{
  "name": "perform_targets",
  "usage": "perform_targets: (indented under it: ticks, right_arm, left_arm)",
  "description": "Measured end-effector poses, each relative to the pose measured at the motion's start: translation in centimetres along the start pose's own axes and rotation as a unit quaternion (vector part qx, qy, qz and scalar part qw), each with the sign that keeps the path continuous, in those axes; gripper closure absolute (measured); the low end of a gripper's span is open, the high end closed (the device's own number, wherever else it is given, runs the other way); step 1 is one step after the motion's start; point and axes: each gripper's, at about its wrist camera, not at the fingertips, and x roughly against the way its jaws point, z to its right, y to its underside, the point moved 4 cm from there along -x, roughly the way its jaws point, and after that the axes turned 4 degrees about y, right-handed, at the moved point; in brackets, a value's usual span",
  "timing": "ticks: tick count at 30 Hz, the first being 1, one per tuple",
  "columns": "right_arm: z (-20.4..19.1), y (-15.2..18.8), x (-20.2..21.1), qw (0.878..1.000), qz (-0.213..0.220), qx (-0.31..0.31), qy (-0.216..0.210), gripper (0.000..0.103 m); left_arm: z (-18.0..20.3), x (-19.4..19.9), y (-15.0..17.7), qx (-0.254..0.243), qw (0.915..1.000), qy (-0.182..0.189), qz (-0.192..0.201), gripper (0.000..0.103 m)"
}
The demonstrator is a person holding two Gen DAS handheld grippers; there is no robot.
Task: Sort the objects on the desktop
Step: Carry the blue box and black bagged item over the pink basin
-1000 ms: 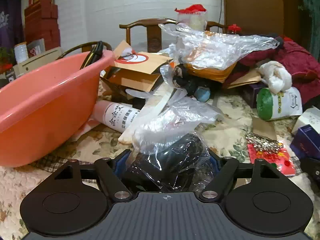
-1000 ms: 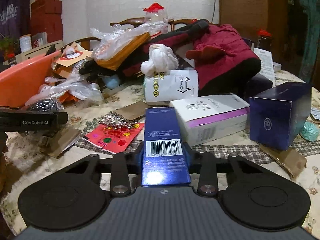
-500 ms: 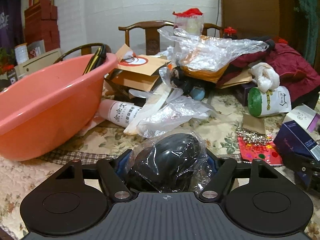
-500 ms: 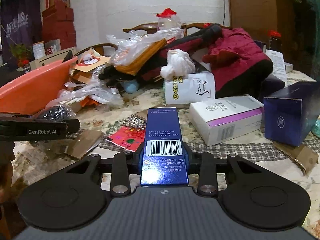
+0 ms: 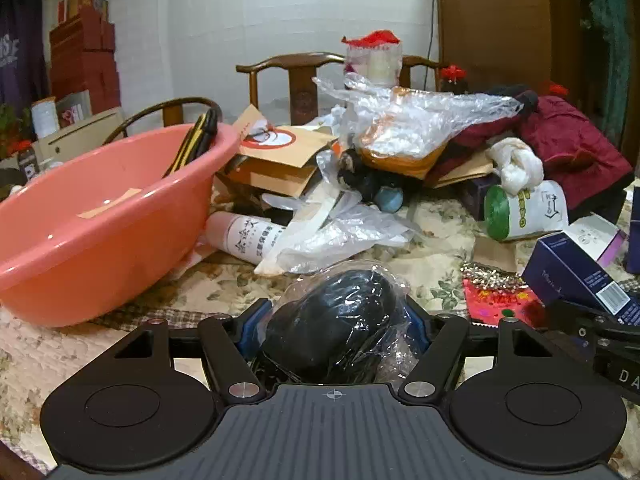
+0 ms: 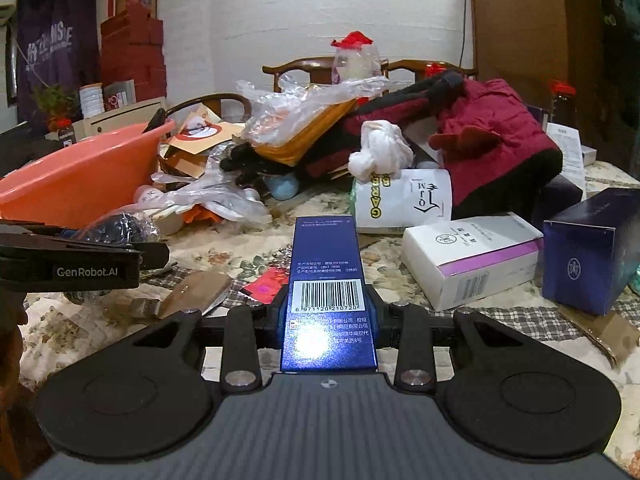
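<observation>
Two loads at once: left gripper (image 5: 334, 320) has just been tightening on the bagged black bundle (image 5: 340, 320), right gripper (image 6: 329, 312) clamps the blue box (image 6: 326, 280), and slick plastic could slip out.

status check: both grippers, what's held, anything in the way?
Left gripper just closing on bagged black bundle. Right gripper clamps blue box. Pink basin left, clutter ahead.

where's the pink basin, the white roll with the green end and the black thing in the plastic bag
pink basin (image 5: 100, 248), left wrist view, outer wall
white roll (image 5: 536, 212), left wrist view, printed side
black thing in the plastic bag (image 5: 340, 320), left wrist view, top
</observation>
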Motion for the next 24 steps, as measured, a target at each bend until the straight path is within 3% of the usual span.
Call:
perform_targets:
  ticks: [11, 24]
  right_arm:
    - [-0.5, -1.1, 0.8, 1.000, 0.021, 0.005, -0.004, 0.064]
    - [-3.2, -6.2, 0.0, 0.997, 0.064, 0.020, -0.044, 0.064]
  left_arm:
    - [-0.3, 2.7, -2.8, -0.028, 0.9980, 0.023, 0.051, 0.035]
    - [-4.1, 4.6, -7.4, -0.027, 0.9928, -0.023, 0.114, 0.036]
